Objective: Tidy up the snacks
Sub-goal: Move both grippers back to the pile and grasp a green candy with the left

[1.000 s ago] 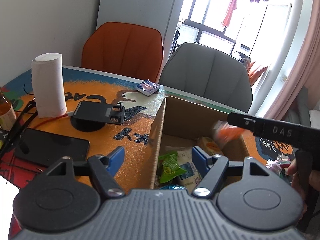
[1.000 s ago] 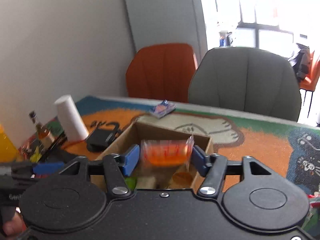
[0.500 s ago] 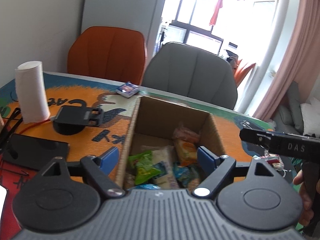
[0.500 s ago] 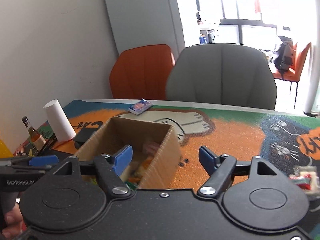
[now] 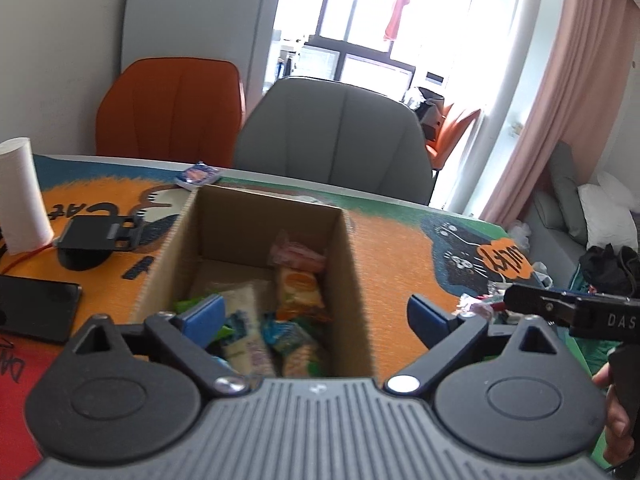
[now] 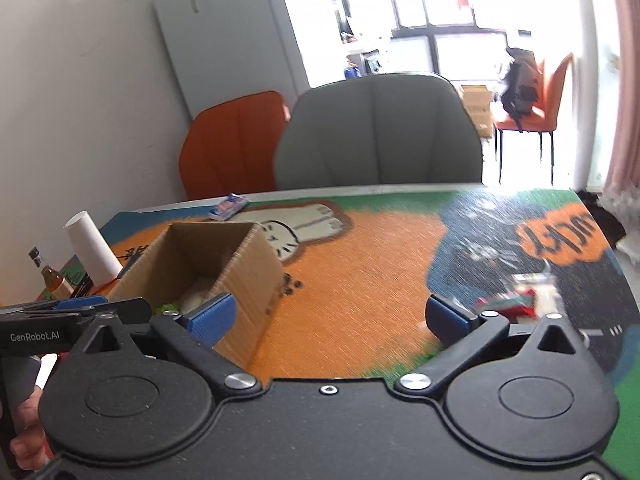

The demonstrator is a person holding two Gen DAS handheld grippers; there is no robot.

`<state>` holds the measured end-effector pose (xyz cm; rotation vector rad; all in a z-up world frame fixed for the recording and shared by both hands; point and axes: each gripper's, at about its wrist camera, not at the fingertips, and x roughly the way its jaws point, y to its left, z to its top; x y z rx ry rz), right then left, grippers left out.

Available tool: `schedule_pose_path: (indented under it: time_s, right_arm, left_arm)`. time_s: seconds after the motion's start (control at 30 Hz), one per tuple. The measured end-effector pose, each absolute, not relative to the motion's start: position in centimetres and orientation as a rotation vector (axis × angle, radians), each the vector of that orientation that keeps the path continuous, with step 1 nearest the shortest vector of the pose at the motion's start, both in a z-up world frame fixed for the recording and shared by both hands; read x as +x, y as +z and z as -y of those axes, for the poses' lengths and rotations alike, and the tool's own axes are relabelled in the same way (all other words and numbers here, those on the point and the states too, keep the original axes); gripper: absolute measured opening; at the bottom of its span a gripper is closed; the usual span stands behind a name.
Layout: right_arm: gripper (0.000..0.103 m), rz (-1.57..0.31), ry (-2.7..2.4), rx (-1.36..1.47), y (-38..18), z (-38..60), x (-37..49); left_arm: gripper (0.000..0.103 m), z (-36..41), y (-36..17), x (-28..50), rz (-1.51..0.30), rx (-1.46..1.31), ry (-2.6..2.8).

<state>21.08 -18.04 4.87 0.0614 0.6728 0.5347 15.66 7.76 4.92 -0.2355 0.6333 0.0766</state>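
Right of the cardboard box (image 6: 208, 264), the loose snacks (image 6: 516, 300) lay on the bench (image 6: 360, 280) just ahead of the right claw (image 6: 340, 316), which gaped empty, nearer them than the equally empty left claw (image 5: 316, 316).

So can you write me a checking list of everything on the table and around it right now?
Surface: orange, green and blue cat-print table mat.
Job's things: open brown cardboard box holding wrapped snacks; loose red-and-white snack packets on the mat; small blue packet beyond the box.
Clutter: white paper roll, black phone stand, black phone, brown glass bottle.
Grippers: left gripper open, empty; right gripper open, empty.
Cables: thin red cable.
Surroundings: orange chair, grey chair, pink curtain.
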Motion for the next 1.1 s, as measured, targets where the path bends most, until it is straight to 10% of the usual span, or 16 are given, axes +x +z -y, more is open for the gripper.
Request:
schedule_pose_path:
  time_s: [1.1]
  right_arm:
    - [0.089, -0.713, 0.333, 0.173, 0.9, 32.5, 22.4]
  left_arm:
    - [0.101, 5.2, 1.7, 20.7, -0.700, -0.188, -0.136]
